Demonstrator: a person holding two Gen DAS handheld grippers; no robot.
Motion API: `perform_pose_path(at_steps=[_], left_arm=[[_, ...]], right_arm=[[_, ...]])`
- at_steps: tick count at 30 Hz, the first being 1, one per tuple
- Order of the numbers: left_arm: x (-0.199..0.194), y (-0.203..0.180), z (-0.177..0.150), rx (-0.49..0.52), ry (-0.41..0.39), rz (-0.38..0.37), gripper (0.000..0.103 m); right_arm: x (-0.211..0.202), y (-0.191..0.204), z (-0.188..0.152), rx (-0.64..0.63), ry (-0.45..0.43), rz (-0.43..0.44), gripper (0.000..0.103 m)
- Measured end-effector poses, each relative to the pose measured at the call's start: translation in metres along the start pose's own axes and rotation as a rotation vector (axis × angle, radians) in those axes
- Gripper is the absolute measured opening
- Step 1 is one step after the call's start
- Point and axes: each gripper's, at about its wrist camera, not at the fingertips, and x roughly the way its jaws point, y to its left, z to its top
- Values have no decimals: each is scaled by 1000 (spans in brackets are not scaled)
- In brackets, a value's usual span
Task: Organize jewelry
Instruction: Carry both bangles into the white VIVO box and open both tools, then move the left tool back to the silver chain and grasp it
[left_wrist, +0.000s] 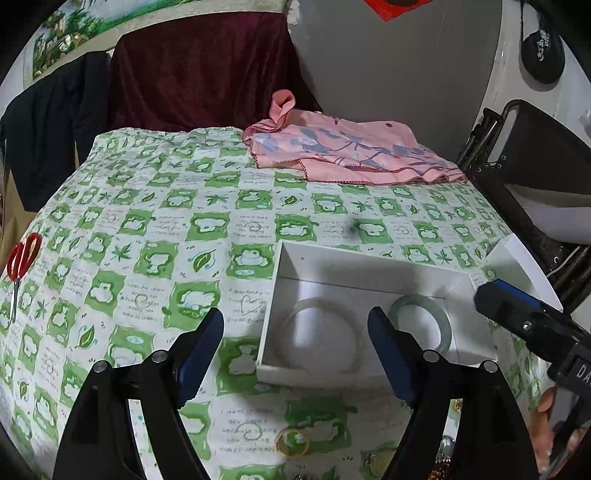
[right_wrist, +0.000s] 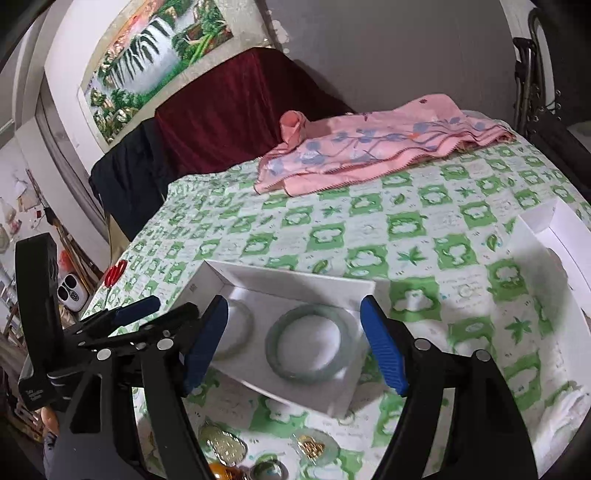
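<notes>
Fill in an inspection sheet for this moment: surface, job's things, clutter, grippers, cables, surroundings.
Surface: green-and-white patterned cloth covers the table.
Job's things: open white box holds a pale bangle and a green bangle side by side; a yellow ring and more jewelry lie loose at the near edge.
Clutter: red-handled scissors, folded pink cloth, white lid.
Grippers: left hand-held gripper and right hand-held gripper both open, empty, poised at the box.
Cables: nothing seen.
Surroundings: dark red drape, landscape picture, black folding frame.
</notes>
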Motion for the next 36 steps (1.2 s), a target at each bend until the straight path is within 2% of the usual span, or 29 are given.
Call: perform_pose_path(at_steps=[5, 9, 13, 16, 19, 24, 28, 32, 36], left_arm=[[1, 2, -6, -1, 25, -14, 80], [2, -1, -13, 13, 41, -18, 80], [0, -4, -16, 25, 33, -28, 80], [0, -5, -17, 21, 36, -60, 80], [-3, -10, -19, 33, 34, -92, 81], [-1, -24, -25, 93, 38, -62, 81], [-2, -19, -25, 71, 33, -49, 81], [-10, -1, -23, -3, 1, -17, 81], [-21, 11, -29, -40, -12, 18, 81]], right_arm=[[-1, 0, -4, -37, 81, -42, 72], [8, 3, -16, -101, 192, 0, 72], [14, 19, -29, -205, 237, -14, 74], [16, 24, -33, -253, 216, -58, 74], [23, 16, -31, -232, 194, -86, 69], [30, 11, -24, -198, 116, -120, 66], [29, 8, -19, -181, 101, -89, 66], [8, -1, -11, -125, 13, -85, 80], [-17, -9, -14, -39, -83, -83, 85]])
